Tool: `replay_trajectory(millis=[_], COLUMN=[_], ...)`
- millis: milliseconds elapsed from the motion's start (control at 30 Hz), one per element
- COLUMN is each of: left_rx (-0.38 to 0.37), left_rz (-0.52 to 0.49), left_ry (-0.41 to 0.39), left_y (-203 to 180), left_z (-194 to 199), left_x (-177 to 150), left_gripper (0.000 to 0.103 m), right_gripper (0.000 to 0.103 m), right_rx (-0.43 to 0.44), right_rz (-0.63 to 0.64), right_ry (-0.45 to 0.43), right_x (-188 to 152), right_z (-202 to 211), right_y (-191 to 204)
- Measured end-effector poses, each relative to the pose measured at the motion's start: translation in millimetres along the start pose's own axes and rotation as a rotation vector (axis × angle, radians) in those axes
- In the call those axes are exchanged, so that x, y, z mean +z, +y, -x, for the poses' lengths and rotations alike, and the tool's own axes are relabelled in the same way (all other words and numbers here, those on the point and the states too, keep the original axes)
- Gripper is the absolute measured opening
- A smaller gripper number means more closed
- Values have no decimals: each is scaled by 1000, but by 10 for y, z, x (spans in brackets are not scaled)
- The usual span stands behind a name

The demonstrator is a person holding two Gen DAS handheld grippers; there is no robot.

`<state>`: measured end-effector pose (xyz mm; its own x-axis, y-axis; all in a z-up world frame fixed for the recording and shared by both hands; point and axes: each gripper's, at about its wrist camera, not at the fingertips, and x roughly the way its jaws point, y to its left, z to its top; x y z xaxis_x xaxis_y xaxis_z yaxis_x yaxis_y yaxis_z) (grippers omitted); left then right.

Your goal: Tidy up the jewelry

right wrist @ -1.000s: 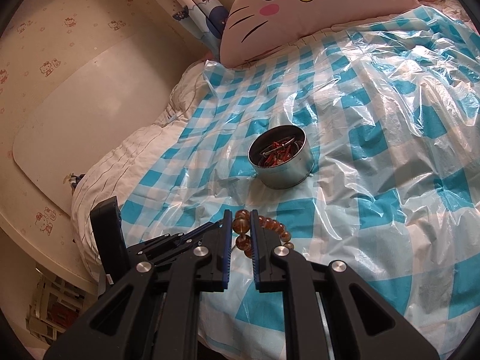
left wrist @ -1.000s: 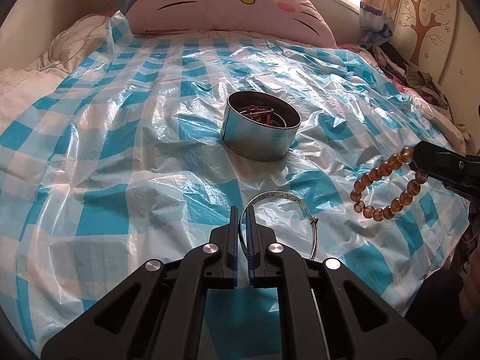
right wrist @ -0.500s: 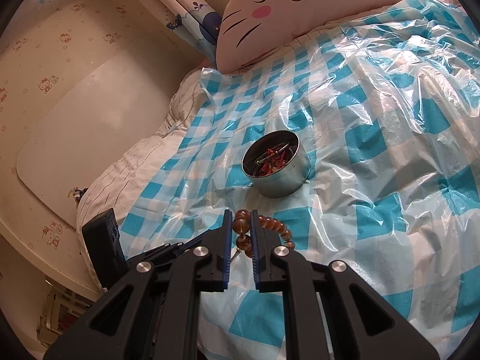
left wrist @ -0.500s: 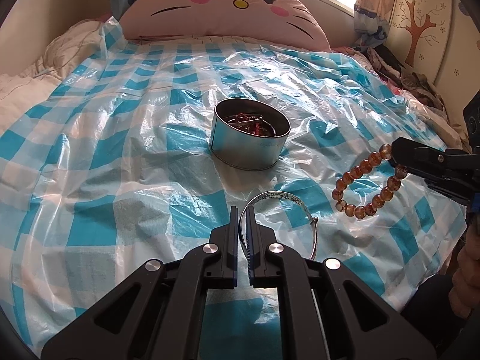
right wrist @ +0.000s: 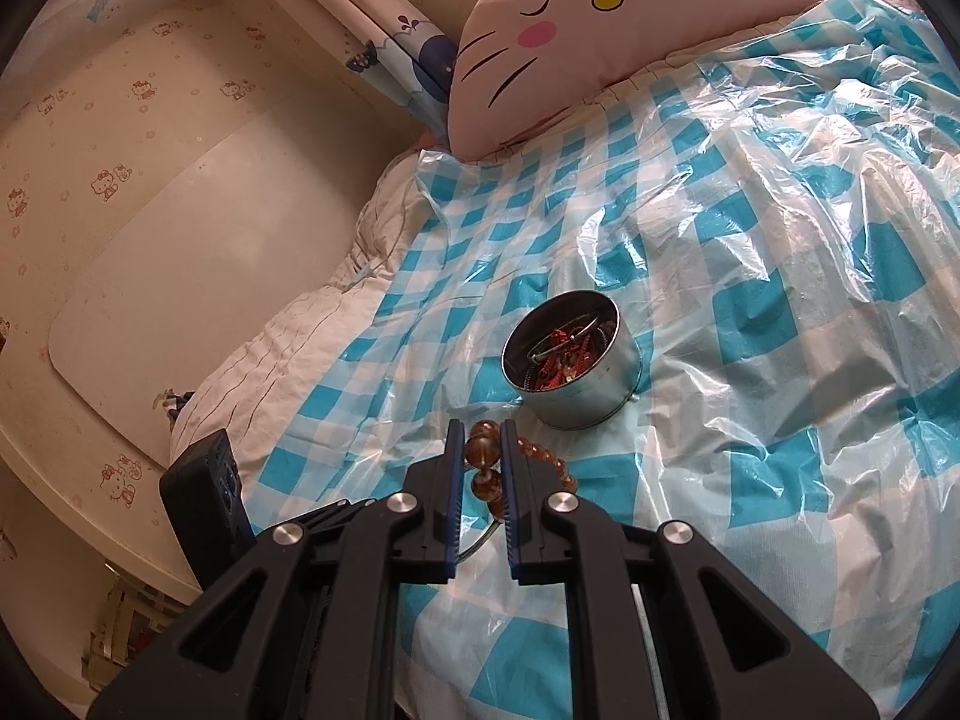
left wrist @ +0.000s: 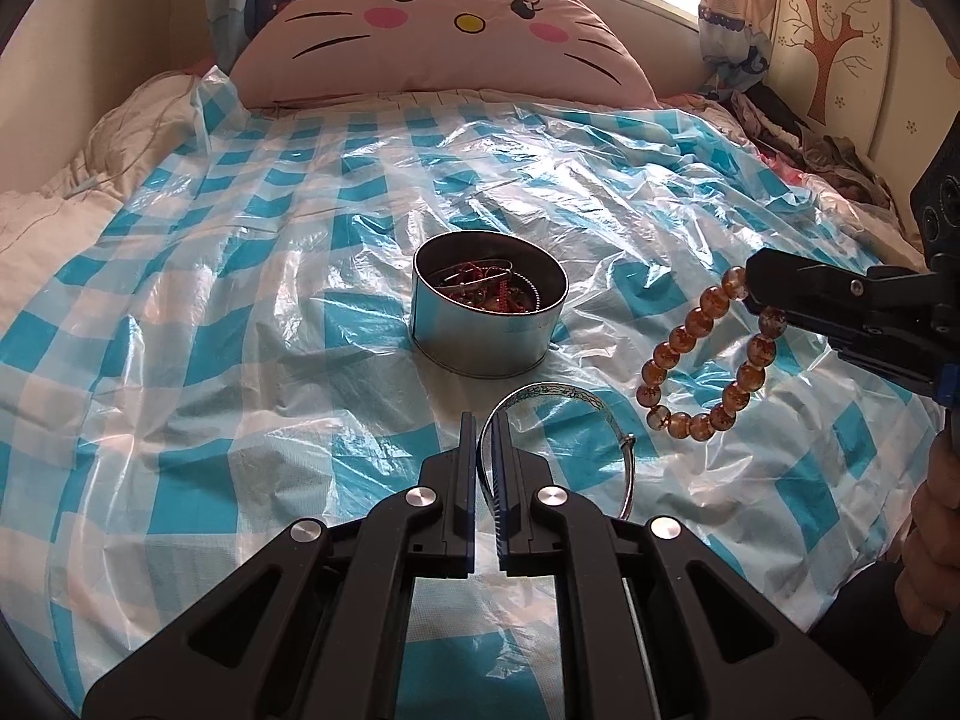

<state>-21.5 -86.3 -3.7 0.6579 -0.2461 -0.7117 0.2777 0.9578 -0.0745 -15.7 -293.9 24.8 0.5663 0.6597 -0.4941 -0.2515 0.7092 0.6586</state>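
A round metal tin [left wrist: 487, 324] with red and silver jewelry inside sits on the blue checked plastic sheet [left wrist: 240, 312]; it also shows in the right wrist view [right wrist: 570, 369]. My left gripper [left wrist: 485, 429] is shut on a silver bangle [left wrist: 564, 399], held just above the sheet, short of the tin. My right gripper [right wrist: 482, 435] is shut on an amber bead bracelet [right wrist: 485, 450], which hangs in the air to the right of the tin in the left wrist view [left wrist: 708, 360].
A large pink cat-face pillow [left wrist: 432, 42] lies at the head of the bed. A pile of clothes [left wrist: 822, 150] lies at the far right. The bed's white quilt [right wrist: 288, 360] ends at a cream side board [right wrist: 180, 276] on the left.
Both grippers have moved closer to the tin with their jewelry. The bead bracelet has moved left and up toward the tin. Both grips are unchanged.
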Motion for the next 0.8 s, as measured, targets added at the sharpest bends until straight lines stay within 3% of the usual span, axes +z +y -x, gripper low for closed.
replay_trajectory(millis=[800], left_rx=[21], left_rz=[-3], left_ry=[-29], left_y=[18], left_z=[-195], left_x=[377], left_gripper=[5], right_gripper=[12], right_rx=[57], right_rz=[-16], right_ry=[-44], right_x=[334], right_z=[-183], right_y=[-50])
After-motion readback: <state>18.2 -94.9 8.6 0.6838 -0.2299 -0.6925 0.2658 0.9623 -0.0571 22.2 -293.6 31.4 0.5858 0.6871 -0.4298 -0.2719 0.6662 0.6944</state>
